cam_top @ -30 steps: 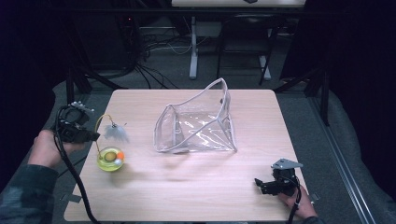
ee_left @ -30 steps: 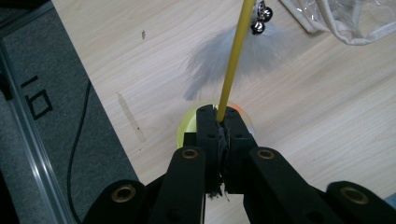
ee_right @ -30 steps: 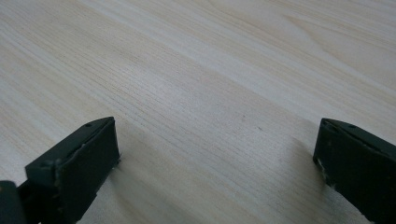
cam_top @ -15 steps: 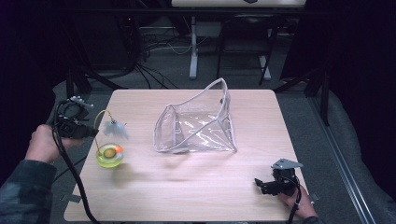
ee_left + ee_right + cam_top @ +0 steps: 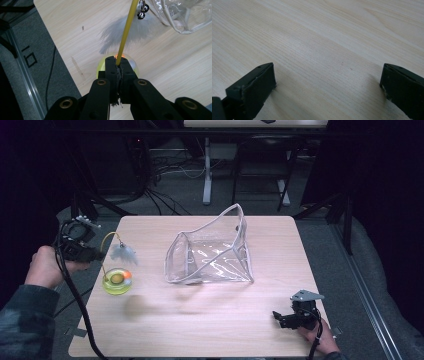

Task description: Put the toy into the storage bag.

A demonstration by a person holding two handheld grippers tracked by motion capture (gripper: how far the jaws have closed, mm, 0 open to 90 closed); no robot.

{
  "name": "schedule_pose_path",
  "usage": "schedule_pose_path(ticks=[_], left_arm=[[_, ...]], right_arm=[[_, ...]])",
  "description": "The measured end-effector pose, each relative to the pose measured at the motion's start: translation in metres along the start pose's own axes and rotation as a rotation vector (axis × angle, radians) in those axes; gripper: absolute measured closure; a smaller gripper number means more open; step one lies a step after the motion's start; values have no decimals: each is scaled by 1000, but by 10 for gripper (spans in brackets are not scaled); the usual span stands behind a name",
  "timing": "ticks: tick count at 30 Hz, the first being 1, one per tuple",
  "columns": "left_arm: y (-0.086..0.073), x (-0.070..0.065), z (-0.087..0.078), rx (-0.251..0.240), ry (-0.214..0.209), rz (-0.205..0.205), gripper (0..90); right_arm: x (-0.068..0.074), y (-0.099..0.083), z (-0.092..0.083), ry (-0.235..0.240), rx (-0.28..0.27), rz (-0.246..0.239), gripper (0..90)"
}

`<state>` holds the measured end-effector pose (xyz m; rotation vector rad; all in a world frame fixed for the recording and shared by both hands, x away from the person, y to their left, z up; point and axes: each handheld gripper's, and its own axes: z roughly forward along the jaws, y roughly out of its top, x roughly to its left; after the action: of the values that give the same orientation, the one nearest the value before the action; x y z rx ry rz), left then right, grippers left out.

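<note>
A cat toy hangs at the table's left: a yellow-green round base (image 5: pixel 117 281), a thin yellow wire (image 5: pixel 104 251) arching up from it, and a grey feather (image 5: pixel 123 253) with small bells at the wire's end. My left gripper (image 5: pixel 97 255) is shut on the yellow wire (image 5: pixel 125 32), with the base (image 5: pixel 101 68) lifted off the wood and its shadow below. A clear plastic pouch (image 5: pixel 212 252) with a white rim lies open mid-table. My right gripper (image 5: pixel 279 317) rests near the front right edge, its jaws wide apart over bare wood (image 5: pixel 324 82).
The wooden table (image 5: pixel 280 250) has a dark floor around it with cables and stand legs (image 5: pixel 206 170) beyond the far edge. The person's left sleeve (image 5: pixel 20 320) comes in at the lower left. A metal rail (image 5: pixel 22 70) runs beside the table's left edge.
My left gripper has risen and drawn back toward the table's left edge, lifting the toy's base off the wood. The right gripper has stayed where it was.
</note>
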<state>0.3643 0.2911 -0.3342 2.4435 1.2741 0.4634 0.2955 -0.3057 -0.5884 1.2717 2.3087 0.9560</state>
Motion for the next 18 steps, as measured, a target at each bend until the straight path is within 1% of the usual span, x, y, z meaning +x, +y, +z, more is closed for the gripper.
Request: schedule_pose_path(ticks=[5,7,10,18], left_arm=[[9,-2,-6,0,8,17,879],[11,-3,-8,-3,9,16,879],[16,-4,-12,-7,6,24,879],[25,-6,-16,-4,11,39,879]], right_arm=[[0,0,0,1,0,0,0],[0,0,0,1,0,0,0],[0,0,0,1,0,0,0],[0,0,0,1,0,0,0]])
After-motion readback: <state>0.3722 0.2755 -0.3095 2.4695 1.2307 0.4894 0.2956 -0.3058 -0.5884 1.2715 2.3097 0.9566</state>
